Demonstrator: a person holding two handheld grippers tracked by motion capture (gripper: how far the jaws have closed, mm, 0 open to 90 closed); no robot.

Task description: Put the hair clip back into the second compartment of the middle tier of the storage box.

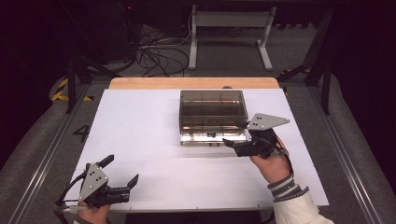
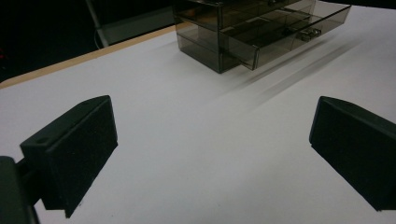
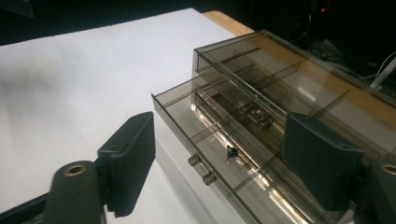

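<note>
Left tongs (image 1: 122, 173) sit parked at the near edge of the white table (image 1: 140, 140), jaws spread wide with nothing between them, well apart from everything else. Right tongs (image 1: 235, 133) are where the action is: also released, jaws apart, hovering right at the front right corner of the pulled-out drawer (image 3: 205, 140). That drawer belongs to the smoky clear organizer box (image 1: 212, 109) just beyond the right tongs, and it's slid out toward the person. There's a tiny dark bit (image 3: 230, 152) lying in one compartment, between the right tongs' jaws in their own view. If the plan is to shut the drawer, I'd push on the front face near the twin knobs (image 3: 201, 169), square and slow, so it doesn't jam crooked or shove the whole box back.
</note>
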